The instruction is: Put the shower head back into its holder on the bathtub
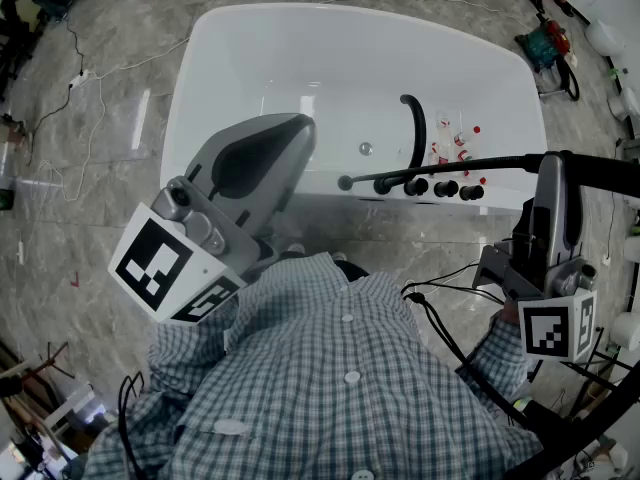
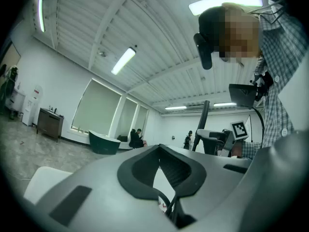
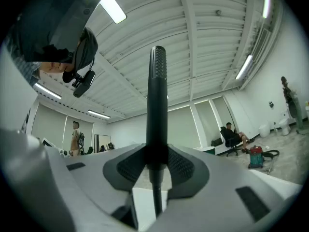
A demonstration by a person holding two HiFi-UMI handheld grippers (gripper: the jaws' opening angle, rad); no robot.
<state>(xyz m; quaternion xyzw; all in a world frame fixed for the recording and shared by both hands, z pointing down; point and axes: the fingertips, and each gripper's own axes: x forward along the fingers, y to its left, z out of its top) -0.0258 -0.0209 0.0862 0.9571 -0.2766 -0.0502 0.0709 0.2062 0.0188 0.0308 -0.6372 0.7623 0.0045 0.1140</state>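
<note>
**Right gripper** [image 3: 157,167]: the two jaws pinch the shower head [image 3: 157,105]. The ribbed dark pads press on either side of its smooth, slim black shaft. The shaft is round in section, and its far end carries a finely textured band. The gripper shell is smooth matt grey plastic.

**Shower head position:** in the head view the shower head [image 1: 440,168] lies roughly level above the near rim of the bathtub [image 1: 300,38]. It runs along that rim over a row of black knobs [image 1: 444,187]. Its free end lies past the last knob, toward the bathtub's middle. Which fitting is the holder cannot be told. A curved black spout [image 1: 413,126] rises from the same rim, behind the knobs.

**Left gripper** [image 2: 161,170]: the jaws stand spread, with nothing between the pads. It is held at the bathtub's near side, at its left end, and part of that rim is hidden behind the gripper [image 1: 285,133].

**Bathtub:** glossy white, rounded rectangular, standing on a grey marbled floor [image 1: 100,88].

**Obscured areas:**
- A checked shirt [image 1: 330,368] covers the floor on the bathtub's near side.
- The small red items beside the knobs are too small to identify.
</note>
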